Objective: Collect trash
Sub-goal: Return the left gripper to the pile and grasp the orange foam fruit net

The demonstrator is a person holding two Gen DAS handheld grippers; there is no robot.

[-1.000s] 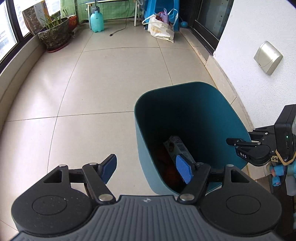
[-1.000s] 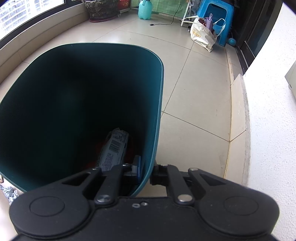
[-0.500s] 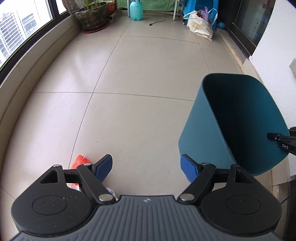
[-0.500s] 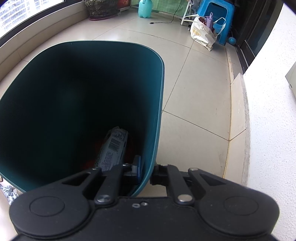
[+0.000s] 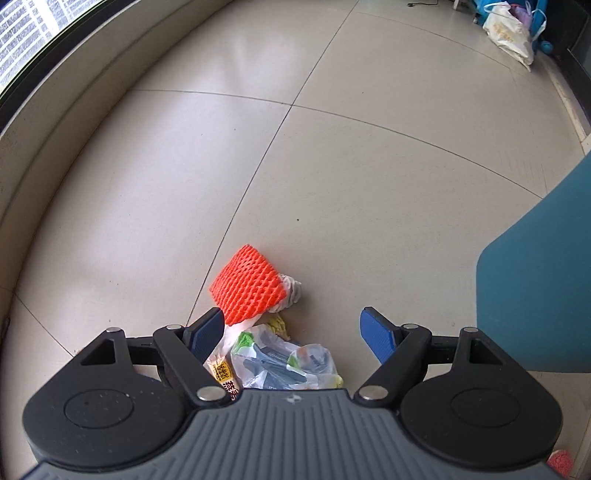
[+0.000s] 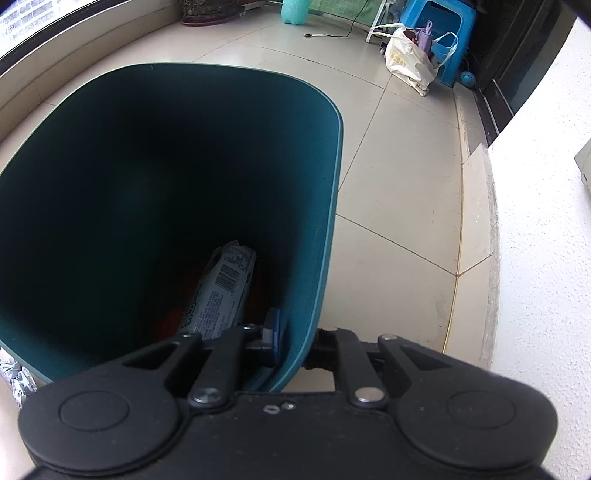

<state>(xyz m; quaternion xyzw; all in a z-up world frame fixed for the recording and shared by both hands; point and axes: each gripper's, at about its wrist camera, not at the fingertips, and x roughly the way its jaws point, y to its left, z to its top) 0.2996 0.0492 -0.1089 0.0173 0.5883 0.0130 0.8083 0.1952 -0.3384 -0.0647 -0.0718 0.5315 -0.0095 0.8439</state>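
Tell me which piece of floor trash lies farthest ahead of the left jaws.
The orange foam net: bright mesh, beyond the clear plastic bag and yellow wrapper.

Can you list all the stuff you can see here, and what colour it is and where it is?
bin: one, teal, on the floor, its rim pinched by the right gripper
wrapper: one, grey with a barcode, inside the bin
foam net: one, orange, on the floor in the trash pile
plastic bags: a few, clear and printed, crumpled under the net
shopping bag: one, cream, far end by the stool
stool: one, blue, far end
bottle: one, mint green, far end
plant pot: one, dark, by the window
left gripper: black, blue pads, open over the pile
right gripper: black, shut on the bin
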